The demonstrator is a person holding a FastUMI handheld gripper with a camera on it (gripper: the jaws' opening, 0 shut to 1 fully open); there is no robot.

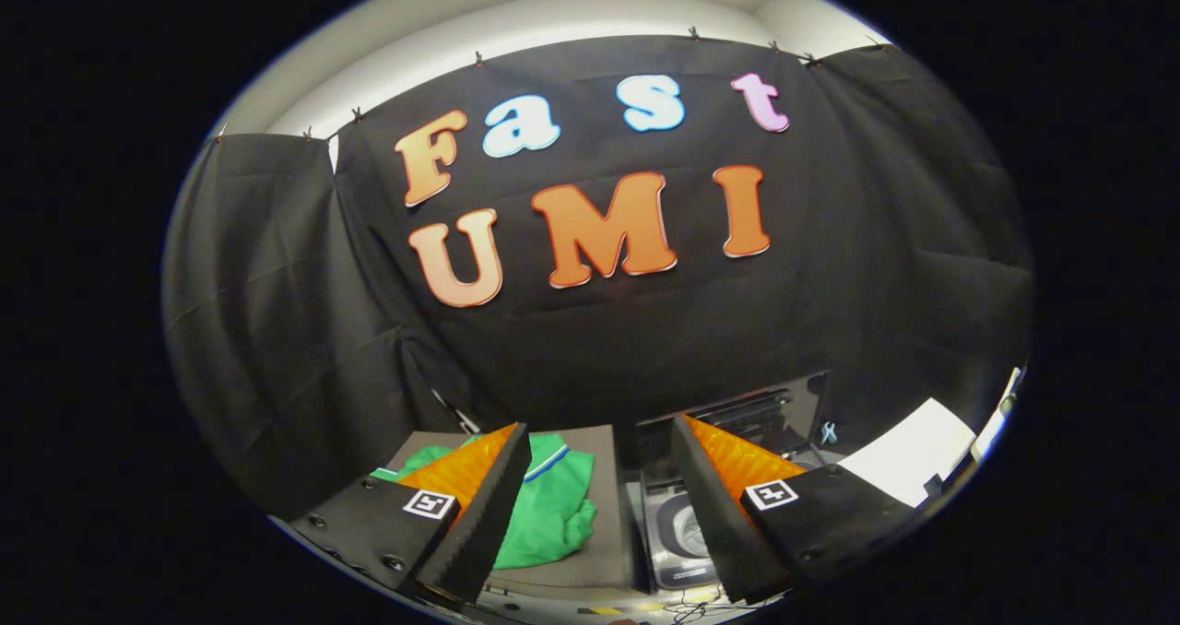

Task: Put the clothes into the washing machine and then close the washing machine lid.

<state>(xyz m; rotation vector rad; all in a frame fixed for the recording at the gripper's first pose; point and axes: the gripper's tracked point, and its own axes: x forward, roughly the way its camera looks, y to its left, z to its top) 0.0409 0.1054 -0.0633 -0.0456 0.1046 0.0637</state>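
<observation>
Hovering above the scene, the gripper (599,514) is seen with its two fingers spread wide, and nothing is held between them. The fingers (479,514) are tilted outward, one over each side of the scene below.

A green garment (553,514) with a striped collar is seen crumpled on a grey desk (604,505), partly covered by the left finger and reaching into the gap between the fingers. The garment is not touched by either finger.

Just beside the desk, under the gap and the right finger, the washing machine (680,533) is seen from above; its round drum opening is visible, and its lid (765,418) is raised upright behind the opening, against the black cloth wall (645,330). No clothing can be made out inside the drum, though that part is small and partly hidden.

Beyond the right finger a white flat surface (908,454) is seen; what it is cannot be told. Some thin cables (687,607) are seen on the floor below the machine.
</observation>
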